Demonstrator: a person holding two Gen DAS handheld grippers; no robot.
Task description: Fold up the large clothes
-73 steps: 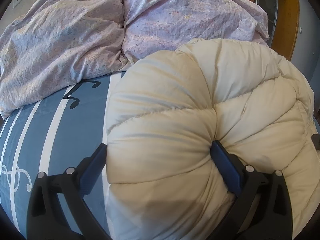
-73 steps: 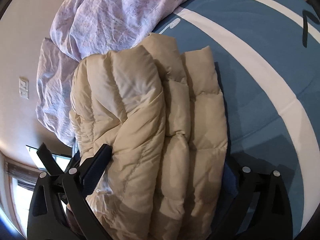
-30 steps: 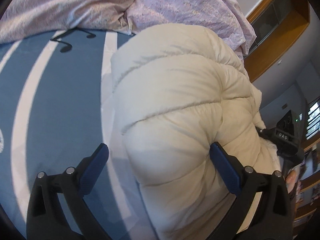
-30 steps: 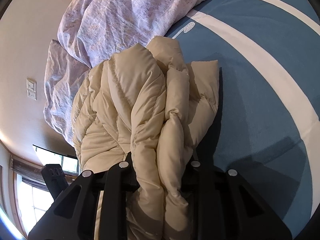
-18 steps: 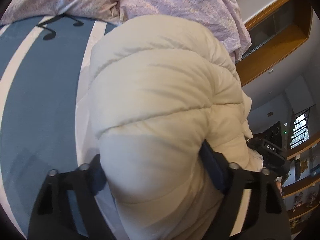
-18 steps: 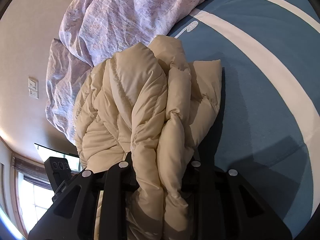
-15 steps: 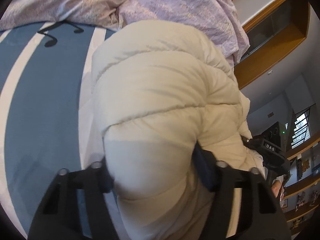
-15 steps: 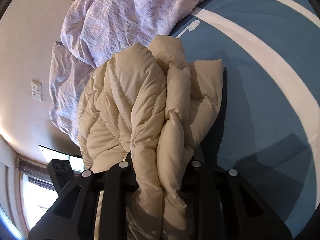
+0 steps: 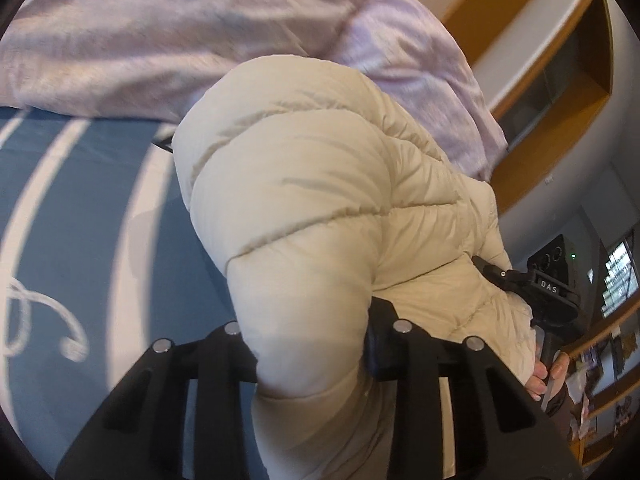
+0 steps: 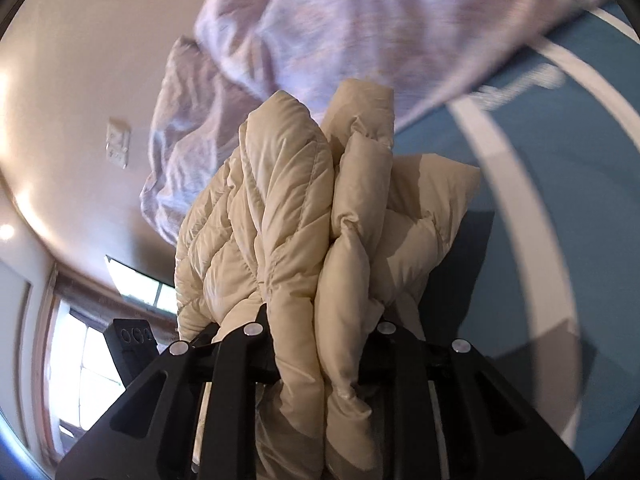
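A cream quilted puffer jacket (image 9: 320,208), bundled into thick folds, hangs between both grippers above the blue bed sheet (image 9: 80,200). My left gripper (image 9: 308,344) has one puffy end bulging between its jaws, which are closing and pressing into it. In the right wrist view the jacket (image 10: 288,208) stands up in several stacked layers, and my right gripper (image 10: 320,328) pinches those layers while its jaws close a little further. The padding hides the pads of both grippers. A hand (image 9: 548,372) on the other gripper's handle shows behind the jacket at the right.
A crumpled lilac duvet (image 9: 160,32) is heaped at the bed's far side, just behind the jacket. The sheet (image 10: 520,240) has white stripes and music-note prints. A wooden shelf unit (image 9: 560,100) stands past the bed's edge, and a wall switch (image 10: 118,142) and a bright window (image 10: 92,360) show on the right wrist view's left.
My left gripper's jaws went from wide apart to squeezed on the jacket's end. Both grippers rose with the jacket, which now hangs higher over the sheet; the view is motion-blurred.
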